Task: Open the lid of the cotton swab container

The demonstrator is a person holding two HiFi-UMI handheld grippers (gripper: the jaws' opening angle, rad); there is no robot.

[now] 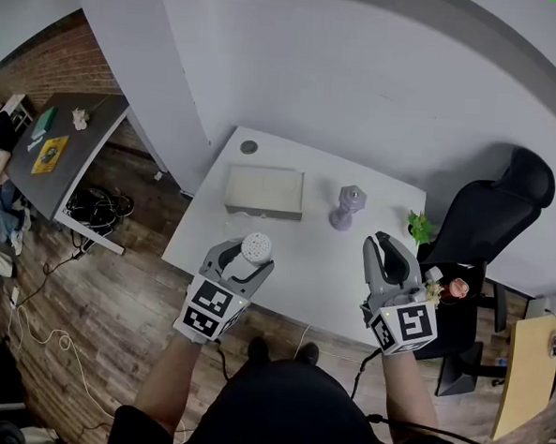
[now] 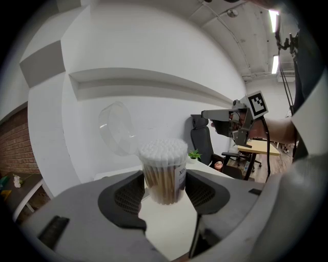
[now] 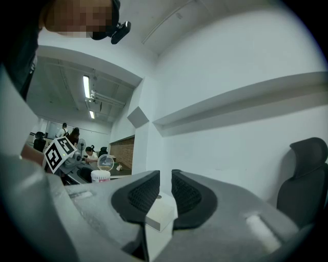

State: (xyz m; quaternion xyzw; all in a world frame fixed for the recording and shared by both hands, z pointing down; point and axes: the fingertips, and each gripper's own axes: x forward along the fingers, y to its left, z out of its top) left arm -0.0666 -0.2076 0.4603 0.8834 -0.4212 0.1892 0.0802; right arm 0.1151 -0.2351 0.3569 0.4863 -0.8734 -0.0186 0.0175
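A clear cotton swab container (image 2: 164,171), packed with white-tipped swabs, stands upright between the pads of my left gripper (image 2: 164,180), which press on its two sides. Its clear round lid (image 2: 117,128) is swung up and back on the left, so the swab tips are bare. In the head view the container (image 1: 256,248) sits in the left gripper (image 1: 248,258) above the white table's (image 1: 294,264) near edge. My right gripper (image 1: 380,240) hovers to the right, apart from the container. A narrow slit shows between its jaws (image 3: 165,176), with nothing in it.
A white rectangular box (image 1: 264,191) lies at the back of the table, with a purple dumbbell-shaped object (image 1: 346,207) to its right. A small green plant (image 1: 419,225) stands at the right corner. A black office chair (image 1: 489,220) is beside the table on the right.
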